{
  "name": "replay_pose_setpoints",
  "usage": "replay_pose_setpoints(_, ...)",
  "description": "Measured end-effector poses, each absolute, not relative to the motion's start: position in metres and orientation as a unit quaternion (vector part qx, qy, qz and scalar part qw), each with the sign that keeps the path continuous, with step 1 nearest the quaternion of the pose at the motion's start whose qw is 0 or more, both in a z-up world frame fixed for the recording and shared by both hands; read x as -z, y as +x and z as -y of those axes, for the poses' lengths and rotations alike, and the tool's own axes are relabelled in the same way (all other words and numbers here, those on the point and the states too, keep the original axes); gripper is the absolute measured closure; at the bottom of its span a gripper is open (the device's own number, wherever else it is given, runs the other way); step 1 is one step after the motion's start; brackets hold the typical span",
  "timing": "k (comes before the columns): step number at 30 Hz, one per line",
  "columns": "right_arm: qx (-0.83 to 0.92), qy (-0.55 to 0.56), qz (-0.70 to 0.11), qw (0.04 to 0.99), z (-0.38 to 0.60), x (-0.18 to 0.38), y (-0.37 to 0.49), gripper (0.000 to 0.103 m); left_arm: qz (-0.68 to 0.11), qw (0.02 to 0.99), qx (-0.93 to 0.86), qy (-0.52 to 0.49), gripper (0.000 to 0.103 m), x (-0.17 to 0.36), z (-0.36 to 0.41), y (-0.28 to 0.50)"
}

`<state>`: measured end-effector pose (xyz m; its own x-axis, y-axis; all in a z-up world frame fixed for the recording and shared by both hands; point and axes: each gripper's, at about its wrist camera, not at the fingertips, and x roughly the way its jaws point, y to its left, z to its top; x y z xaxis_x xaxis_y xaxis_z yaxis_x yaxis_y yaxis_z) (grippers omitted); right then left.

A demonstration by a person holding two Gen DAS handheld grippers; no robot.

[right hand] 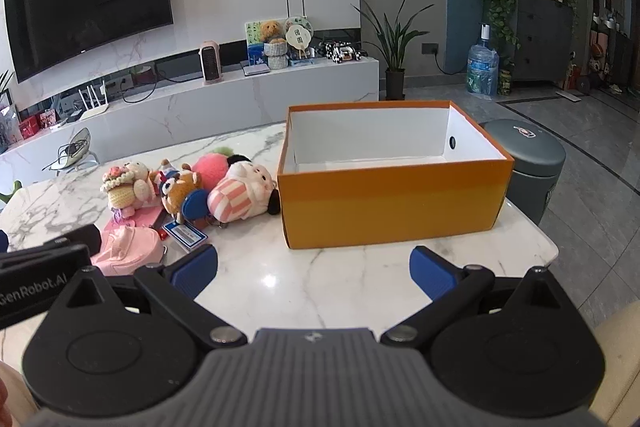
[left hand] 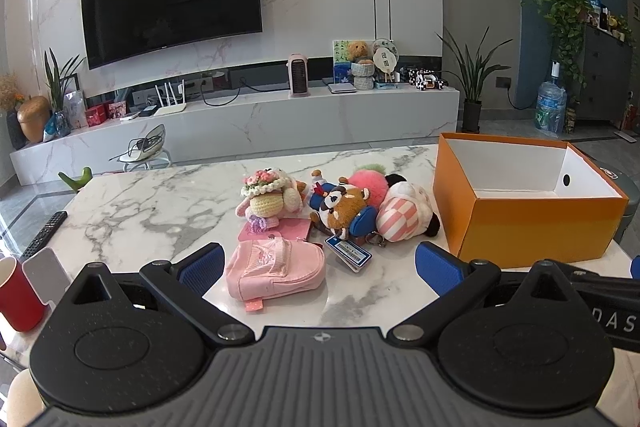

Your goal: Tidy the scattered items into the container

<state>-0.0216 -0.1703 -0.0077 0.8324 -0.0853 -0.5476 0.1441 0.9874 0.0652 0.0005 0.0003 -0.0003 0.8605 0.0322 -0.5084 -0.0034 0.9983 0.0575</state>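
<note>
An open orange box (left hand: 532, 223) (right hand: 392, 203) with a white, empty inside stands on the right of the marble table. Left of it lies a heap of soft toys: a crocheted doll (left hand: 268, 201) (right hand: 122, 189), a brown raccoon plush (left hand: 344, 213) (right hand: 180, 193), a pink fluffy ball (left hand: 366, 175) (right hand: 210, 163) and a pink-checked plush (left hand: 404, 215) (right hand: 240, 197). A small pink backpack (left hand: 274, 269) (right hand: 128, 255) lies nearest, between the open fingers of my left gripper (left hand: 320, 267). My right gripper (right hand: 312, 273) is open over bare table in front of the box.
A blue tag (left hand: 348, 251) (right hand: 186, 235) and a pink card (left hand: 276, 229) lie by the toys. A red cup (left hand: 18, 295), a white phone (left hand: 46, 275) and a remote (left hand: 44, 235) sit at the table's left edge. A grey bin (right hand: 532, 167) stands beyond the box.
</note>
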Motion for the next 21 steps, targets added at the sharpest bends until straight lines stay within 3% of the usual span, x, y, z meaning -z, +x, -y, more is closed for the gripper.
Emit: replay_pose_setpoints(21,0.062,0.048,-0.302,0.950,0.173,0.019,-0.021,0.000,-0.259,0.966,-0.007,0.017,0.000,0.000,-0.003,-0.005)
